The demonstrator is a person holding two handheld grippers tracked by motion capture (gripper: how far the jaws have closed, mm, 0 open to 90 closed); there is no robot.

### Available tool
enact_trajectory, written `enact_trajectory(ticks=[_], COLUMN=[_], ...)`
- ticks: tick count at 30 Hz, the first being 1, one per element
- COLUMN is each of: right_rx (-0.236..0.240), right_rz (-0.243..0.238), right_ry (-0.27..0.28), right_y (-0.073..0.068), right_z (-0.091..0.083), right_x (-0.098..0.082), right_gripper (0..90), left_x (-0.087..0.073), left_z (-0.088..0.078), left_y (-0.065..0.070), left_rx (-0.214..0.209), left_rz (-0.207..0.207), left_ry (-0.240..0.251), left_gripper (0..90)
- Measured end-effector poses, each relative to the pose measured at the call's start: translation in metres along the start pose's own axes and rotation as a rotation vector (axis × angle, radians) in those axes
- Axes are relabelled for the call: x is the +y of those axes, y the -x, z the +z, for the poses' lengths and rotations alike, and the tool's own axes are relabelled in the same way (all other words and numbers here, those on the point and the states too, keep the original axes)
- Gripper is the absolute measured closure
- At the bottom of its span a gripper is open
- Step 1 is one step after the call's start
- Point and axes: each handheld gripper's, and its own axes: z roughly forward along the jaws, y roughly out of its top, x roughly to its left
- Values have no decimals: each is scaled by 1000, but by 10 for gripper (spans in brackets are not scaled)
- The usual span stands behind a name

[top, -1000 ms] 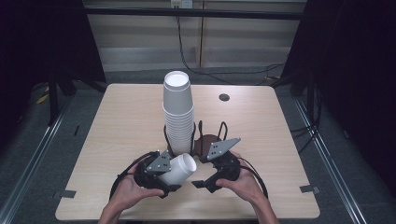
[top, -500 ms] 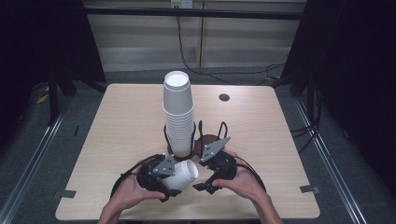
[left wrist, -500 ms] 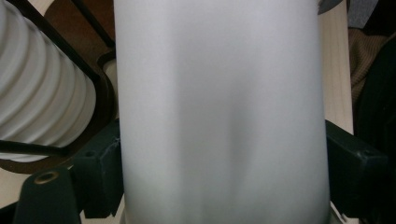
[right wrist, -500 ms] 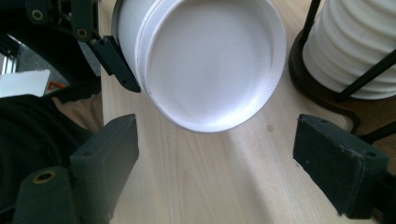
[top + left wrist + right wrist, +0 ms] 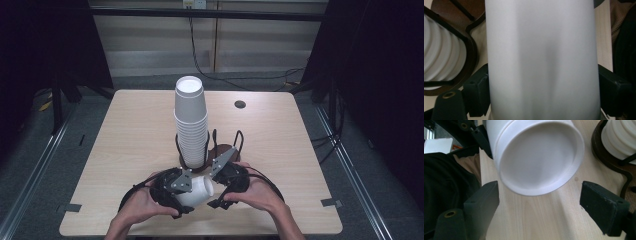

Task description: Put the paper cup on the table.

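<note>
Held sideways between the jaws of the left gripper [image 5: 187,197]: a single white paper cup [image 5: 197,191], low over the pale wooden tabletop [image 5: 130,135]. Pressed at both flanks by the black pads in the left gripper view, wall faintly dented. Seen base-on in the right gripper view, ahead of the right gripper [image 5: 539,205], jaws spread wide, just been closing, not touching. Beyond the jaws, a tall white cup stack [image 5: 190,120] in a dark wire holder [image 5: 220,150].

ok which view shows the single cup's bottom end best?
Right gripper view: the cup faces the camera base-on, recessed bottom fully visible. Left gripper view has its side wall up close. High view has it small between the grippers.
</note>
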Motion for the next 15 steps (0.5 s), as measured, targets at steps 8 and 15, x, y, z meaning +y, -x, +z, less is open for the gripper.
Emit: enact_trajectory(ticks=[8,15], right_rx=[67,89], right_rz=[-3,-36], right_ry=[-38,-17], right_y=[-3,-3], right_z=[6,3], right_x=[4,7], right_gripper=[155,163], left_x=[3,6], left_z=[4,6], left_y=[6,8], left_rx=[-22,-39], left_rz=[12,15], left_ry=[-4,1], left_gripper=[158,158])
